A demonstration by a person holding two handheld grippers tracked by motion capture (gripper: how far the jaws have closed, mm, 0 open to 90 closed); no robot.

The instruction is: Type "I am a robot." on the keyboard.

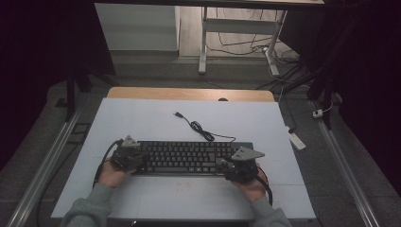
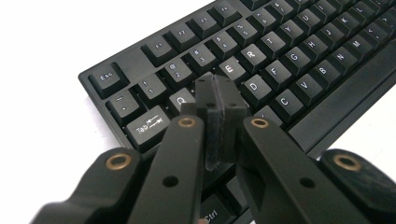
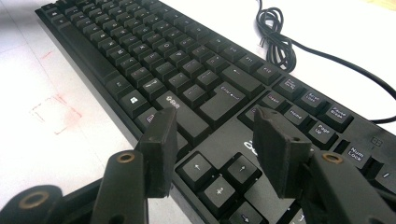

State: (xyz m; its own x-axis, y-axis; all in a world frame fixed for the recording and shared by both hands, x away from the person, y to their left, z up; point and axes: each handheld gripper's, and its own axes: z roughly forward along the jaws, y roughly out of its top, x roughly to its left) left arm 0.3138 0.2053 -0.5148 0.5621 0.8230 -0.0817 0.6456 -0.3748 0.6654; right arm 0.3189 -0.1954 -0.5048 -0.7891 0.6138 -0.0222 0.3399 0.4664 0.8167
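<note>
1. At the bottom of the high view, 2 hands with grey-green sleeves come in, each holding a gripper at one end of the black keyboard (image 1: 189,157).
2. The left gripper (image 2: 218,95) is closed, pads pressed together with nothing between them, tips above the Q and W keys.
3. The right gripper (image 3: 212,135) stands apart, empty, over the arrow keys.
4. The keyboard lies at centre frame on the white table (image 1: 142,118).
5. Its coiled cable (image 1: 201,128) runs toward upper centre.

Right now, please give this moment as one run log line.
left tool: shut, over keyboard near Q key | right tool: open, above arrow keys | cable: coiled behind keyboard
</note>
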